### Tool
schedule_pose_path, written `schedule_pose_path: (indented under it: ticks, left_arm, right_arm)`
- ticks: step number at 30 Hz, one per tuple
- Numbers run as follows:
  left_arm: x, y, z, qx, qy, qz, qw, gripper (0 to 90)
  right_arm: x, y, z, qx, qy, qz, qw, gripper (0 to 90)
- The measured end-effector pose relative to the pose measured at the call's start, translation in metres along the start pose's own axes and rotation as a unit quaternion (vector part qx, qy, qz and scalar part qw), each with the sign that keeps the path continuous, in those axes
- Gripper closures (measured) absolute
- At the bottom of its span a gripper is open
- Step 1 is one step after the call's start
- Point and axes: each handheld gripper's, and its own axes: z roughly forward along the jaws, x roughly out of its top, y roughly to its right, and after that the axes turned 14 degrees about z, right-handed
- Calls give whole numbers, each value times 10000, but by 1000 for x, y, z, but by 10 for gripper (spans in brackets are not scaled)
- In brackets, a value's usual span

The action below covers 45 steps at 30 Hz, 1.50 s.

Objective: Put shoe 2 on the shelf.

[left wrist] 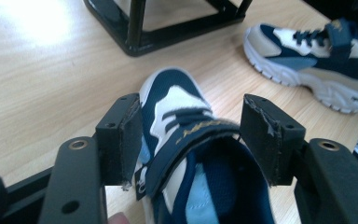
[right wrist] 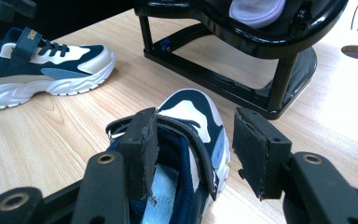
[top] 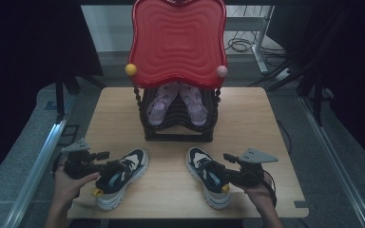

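Sneakers sat near the front edge of the tabletop [top: 247, 109], toes pointing at the black shoe rack [top: 178, 121]. The left gripper [top: 116, 167] stood spread around the left sneaker [top: 122, 176]. The right gripper [top: 218, 167] stood spread, one jaw inside the right sneaker [top: 208, 183]. A good grip likely needed both pads squeezing the collar evenly before lifting.

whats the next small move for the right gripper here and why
Probably ease the right gripper forward and close it on the right sneaker. Its jaws stand open: one pad sits inside the shoe's opening, the other off its outer side with a gap, so nothing is gripped yet. The left gripper straddles the left sneaker, also open.
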Motion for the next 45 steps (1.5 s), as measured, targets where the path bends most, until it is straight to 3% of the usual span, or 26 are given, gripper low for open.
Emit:
schedule_pose_path:
  ticks: [6, 10, 16, 22, 29, 36, 45]
  left_arm:
    - [-12, -1, -6, -27, -69, 33, 10000, 414]
    - [-20, -1, -5, -65, -356, 121, 9993, 455]
    - [-31, -6, 5, -163, -645, 74, 9978, 538]
    - [-33, -10, 10, -355, -687, 5, 9970, 635]
    - [-33, -10, 11, -372, -717, -59, 9967, 668]
    - [-32, -9, 11, -348, -758, -116, 9964, 682]
    - [-31, -8, 11, -301, -812, -130, 9962, 690]
  right_arm:
    - [-3, 4, 0, -47, -32, 96, 9999, 507]
    - [-4, 5, 0, -71, -64, 135, 9999, 507]
    - [-5, 4, 3, -94, -123, 146, 9998, 506]
    - [-7, 4, 6, -75, -213, 155, 9996, 499]
    - [-6, 3, 4, -78, -250, 163, 9995, 480]
    - [-6, 1, 6, -64, -708, 218, 9972, 420]
    - [-9, 3, 7, -152, -1075, 435, 9931, 375]
